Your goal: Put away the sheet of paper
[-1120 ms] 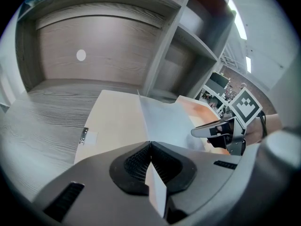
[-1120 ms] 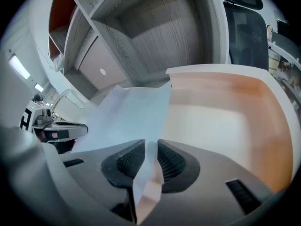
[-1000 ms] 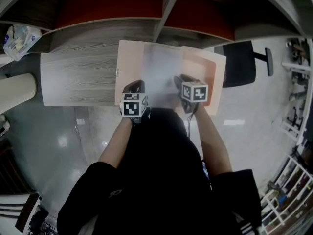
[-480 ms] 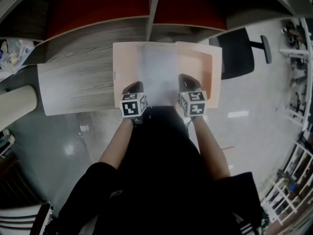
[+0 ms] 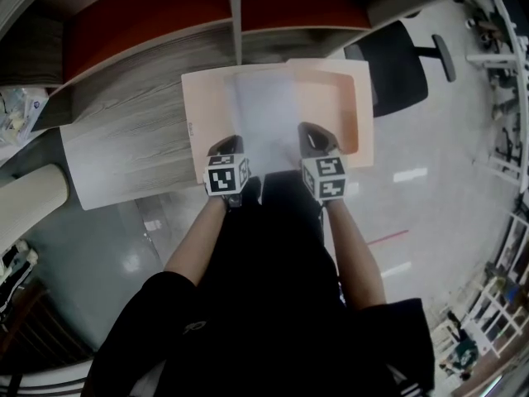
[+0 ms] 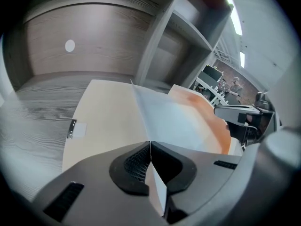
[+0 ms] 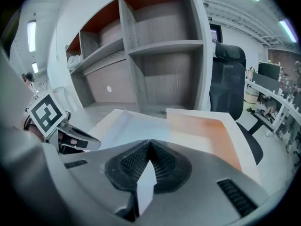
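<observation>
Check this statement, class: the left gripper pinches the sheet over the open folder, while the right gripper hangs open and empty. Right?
Wrong about the right gripper: the right gripper view shows its jaws closed on the near edge of the sheet too. The left gripper does pinch the sheet over the open folder.

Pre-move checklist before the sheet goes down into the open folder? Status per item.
1. Left claw shut on the sheet: ok.
2. Right claw shut on the sheet's near edge: ok.
3. Folder lying open on the desk: ok.
4. Sheet within the folder's outline, seen from the head view: ok.
5. Sheet's far edge resting on the folder: cannot tell.
6. Folder's right side fully supported by the desk: cannot tell.
</observation>
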A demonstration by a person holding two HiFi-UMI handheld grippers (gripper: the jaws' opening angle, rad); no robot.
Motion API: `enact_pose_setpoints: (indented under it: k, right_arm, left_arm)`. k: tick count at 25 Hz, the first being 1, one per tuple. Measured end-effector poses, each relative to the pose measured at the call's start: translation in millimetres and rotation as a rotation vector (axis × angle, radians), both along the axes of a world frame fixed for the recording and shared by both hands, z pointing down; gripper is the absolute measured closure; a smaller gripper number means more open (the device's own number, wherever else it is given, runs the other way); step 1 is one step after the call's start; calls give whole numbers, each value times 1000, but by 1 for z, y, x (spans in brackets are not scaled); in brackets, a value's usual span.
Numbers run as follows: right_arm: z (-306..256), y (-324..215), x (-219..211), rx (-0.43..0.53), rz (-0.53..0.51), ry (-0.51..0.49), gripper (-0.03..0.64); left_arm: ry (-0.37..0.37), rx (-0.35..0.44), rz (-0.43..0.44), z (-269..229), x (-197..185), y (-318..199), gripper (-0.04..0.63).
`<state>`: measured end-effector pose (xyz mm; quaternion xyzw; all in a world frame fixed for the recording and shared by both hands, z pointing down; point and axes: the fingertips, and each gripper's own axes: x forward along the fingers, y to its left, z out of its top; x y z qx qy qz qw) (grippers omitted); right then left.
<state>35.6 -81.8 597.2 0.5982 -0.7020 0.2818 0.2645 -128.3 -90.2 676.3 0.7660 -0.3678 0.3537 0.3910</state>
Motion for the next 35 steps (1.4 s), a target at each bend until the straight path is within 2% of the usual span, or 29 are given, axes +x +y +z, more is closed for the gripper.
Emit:
enact_pose_setpoints:
  k: [4,12,31,35]
  right_arm:
    - [-3,5,5,-1,14,-21,598]
    - [1,7,18,-17,-21,-52,598]
    - [7,18,36,-36,-37,-80,598]
    - [6,21,38,-34,-33,-86,598]
  left_arm:
    - [-16,-1,-3,0,0,1,549]
    - [-35,-9,-49,-2,6,4,549]
    - [-56,-1,-44,-5,33,8,549]
    - [-60,3,-68,-4,31,7,549]
